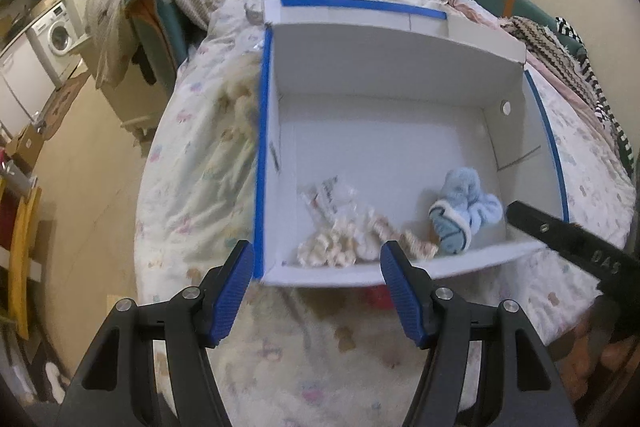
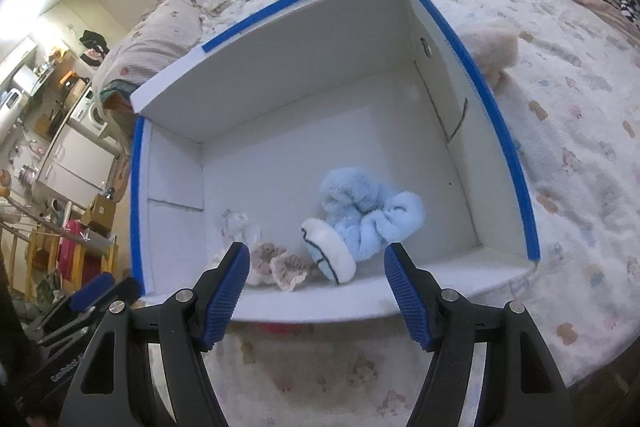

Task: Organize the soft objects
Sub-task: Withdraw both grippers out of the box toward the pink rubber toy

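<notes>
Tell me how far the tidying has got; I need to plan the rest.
Done: a blue plush and cream frilly items lie in the white box. In hand: nothing; the left tool and right tool are open and empty. Left: a cream fluffy thing beside the box on the bed.

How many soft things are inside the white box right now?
2: a blue plush toy near the box's front right, and a cream frilly bundle at its front left. Nothing else seems hidden inside.
</notes>
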Demonstrator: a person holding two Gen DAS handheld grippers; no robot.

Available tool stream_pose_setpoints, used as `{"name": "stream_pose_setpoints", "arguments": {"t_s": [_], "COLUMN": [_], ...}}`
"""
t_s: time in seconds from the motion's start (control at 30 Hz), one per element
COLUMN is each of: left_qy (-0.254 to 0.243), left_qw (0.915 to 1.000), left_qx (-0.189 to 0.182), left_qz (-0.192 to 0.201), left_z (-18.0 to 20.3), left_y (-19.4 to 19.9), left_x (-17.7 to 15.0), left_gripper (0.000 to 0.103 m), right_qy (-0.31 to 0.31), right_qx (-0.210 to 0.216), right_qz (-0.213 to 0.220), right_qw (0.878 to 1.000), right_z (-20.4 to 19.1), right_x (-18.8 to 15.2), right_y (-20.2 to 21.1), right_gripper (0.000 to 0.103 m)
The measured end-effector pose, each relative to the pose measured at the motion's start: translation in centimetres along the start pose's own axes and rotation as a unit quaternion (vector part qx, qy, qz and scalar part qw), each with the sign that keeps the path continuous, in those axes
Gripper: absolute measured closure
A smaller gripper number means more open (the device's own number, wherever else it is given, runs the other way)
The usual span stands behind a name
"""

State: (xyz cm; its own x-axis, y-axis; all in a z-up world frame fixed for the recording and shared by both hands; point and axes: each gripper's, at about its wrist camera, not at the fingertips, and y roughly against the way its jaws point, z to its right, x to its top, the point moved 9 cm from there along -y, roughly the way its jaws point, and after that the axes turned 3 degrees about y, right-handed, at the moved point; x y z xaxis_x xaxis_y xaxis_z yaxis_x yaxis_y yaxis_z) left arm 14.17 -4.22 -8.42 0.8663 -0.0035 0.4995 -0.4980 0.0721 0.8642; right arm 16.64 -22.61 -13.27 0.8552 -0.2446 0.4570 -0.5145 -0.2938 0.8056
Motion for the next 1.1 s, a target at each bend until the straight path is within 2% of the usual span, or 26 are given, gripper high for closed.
{"name": "stream_pose_setpoints", "arguments": {"t_s": [0.17, 0.27, 0.37, 0.5, 0.57, 0.6, 0.73, 0.87, 0.97, 1.1], "left_qy": [0.009, 0.021, 0.028, 0.037, 0.040, 0.044, 0.088, 0.086, 0.090, 0.096], "left_qw": [0.9999, 0.9996, 0.9994, 0.9983, 0.9961, 0.9955, 0.9939, 0.9925, 0.9923, 0.9918], "left_qx": [0.001, -0.002, 0.013, 0.027, 0.062, 0.068, 0.045, 0.065, 0.056, 0.043], "left_qz": [-0.012, -0.019, -0.015, -0.035, -0.049, -0.050, -0.050, -0.057, -0.064, -0.071], "left_z": [-1.6, -2.5, -3.5, -4.4, -5.5, -6.0, -7.4, -7.9, -8.0, -8.2], "left_y": [0.2, -0.1, -0.4, -1.2, -1.7, -1.8, -2.1, -2.7, -3.0, -3.3], "left_x": [-2.5, -3.8, -4.9, -6.1, -6.8, -7.0, -7.4, -7.4, -7.4, -7.7], "left_gripper": [0.041, 0.041, 0.041, 0.041, 0.041, 0.041, 0.041, 0.041, 0.041, 0.041], "right_qy": [0.026, 0.027, 0.028, 0.019, 0.008, 0.006, 0.013, 0.022, 0.034, 0.066], "right_qx": [-0.015, -0.009, -0.012, 0.002, 0.011, 0.011, -0.001, -0.007, -0.002, -0.026], "right_qz": [0.007, 0.000, -0.019, -0.047, -0.058, -0.063, -0.091, -0.121, -0.131, -0.146], "right_qw": [1.000, 1.000, 0.999, 0.999, 0.998, 0.998, 0.996, 0.992, 0.991, 0.987], "right_z": [-0.4, -0.5, -0.2, -0.1, -0.2, -0.3, -0.8, -2.3, -4.2, -6.0], "right_x": [-1.9, -3.3, -4.5, -5.5, -6.0, -6.1, -7.2, -8.1, -8.2, -8.4], "right_y": [1.4, 1.5, 0.7, -0.7, -1.4, -1.9, -4.2, -6.9, -8.7, -11.2], "right_gripper": [0.029, 0.029, 0.029, 0.029, 0.029, 0.029, 0.029, 0.029, 0.029, 0.029]}}
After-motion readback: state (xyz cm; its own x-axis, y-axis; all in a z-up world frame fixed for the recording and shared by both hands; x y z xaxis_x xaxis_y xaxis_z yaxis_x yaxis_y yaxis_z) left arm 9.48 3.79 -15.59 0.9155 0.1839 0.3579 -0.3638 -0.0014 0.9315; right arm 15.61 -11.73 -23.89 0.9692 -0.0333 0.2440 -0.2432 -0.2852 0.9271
